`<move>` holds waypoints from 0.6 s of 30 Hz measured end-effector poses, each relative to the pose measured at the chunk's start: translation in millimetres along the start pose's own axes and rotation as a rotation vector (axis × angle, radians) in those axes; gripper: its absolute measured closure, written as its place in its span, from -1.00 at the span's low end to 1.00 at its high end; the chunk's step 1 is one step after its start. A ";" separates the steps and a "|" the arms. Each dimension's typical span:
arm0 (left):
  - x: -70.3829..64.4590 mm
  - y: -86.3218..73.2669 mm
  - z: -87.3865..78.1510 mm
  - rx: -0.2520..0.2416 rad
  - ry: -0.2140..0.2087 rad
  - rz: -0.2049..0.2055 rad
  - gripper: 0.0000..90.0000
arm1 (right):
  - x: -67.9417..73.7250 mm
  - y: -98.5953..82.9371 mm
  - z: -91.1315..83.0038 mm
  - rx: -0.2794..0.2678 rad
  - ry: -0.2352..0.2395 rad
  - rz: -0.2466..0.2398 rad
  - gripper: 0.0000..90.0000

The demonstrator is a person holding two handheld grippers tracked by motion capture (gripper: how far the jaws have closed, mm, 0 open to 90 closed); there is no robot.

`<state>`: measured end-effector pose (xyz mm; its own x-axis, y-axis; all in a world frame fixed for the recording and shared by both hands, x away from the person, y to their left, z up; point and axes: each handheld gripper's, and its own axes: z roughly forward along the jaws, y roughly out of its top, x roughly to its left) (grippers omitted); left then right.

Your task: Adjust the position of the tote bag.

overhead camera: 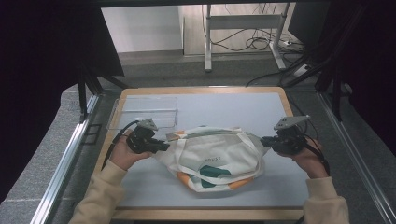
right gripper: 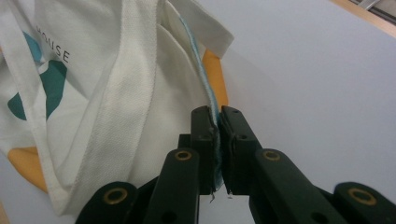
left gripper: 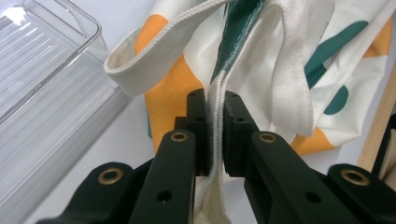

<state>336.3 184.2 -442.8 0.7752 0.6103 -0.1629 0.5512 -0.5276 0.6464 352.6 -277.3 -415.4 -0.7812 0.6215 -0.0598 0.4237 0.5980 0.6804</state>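
The desk (overhead camera: 261,112), grey-topped with a wooden rim, stood among dark curtains, with cables on the floor beyond. A bag (overhead camera: 212,158), cream with orange and teal patches, lay at its middle, stretched between 2 grippers, seemingly to pull it flat or open. A clear tray (overhead camera: 144,112) sat behind its left end. The left gripper (left gripper: 215,133) had its fingers closed on the bag's cream edge; the right gripper (right gripper: 217,144) pinched the opposite, blue-trimmed edge.
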 end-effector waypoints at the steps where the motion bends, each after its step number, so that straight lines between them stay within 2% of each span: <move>1: -0.4 -0.4 0.4 0.000 -0.002 0.001 0.87 | 0.0 -1.8 1.0 0.002 0.001 0.006 0.85; 8: -2.6 -4.1 1.2 -0.012 -0.006 -0.007 0.86 | -2.1 -6.1 6.9 0.013 0.006 0.034 0.84; 12: -3.7 -7.1 2.2 -0.018 -0.011 -0.013 0.85 | -1.1 -7.5 6.7 0.007 0.005 0.032 0.81; 16: -5.5 -7.5 1.2 -0.017 -0.009 -0.011 0.82 | -1.3 -8.9 6.3 0.002 0.002 0.036 0.74; 18: -5.8 -7.6 0.8 -0.017 -0.010 -0.010 0.71 | -1.8 -9.1 5.2 0.003 0.004 0.041 0.62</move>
<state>327.8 184.1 -447.4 0.7729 0.6093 -0.1770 0.5538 -0.5116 0.6569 352.5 -281.2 -425.4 -0.7651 0.6433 -0.0289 0.4566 0.5736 0.6800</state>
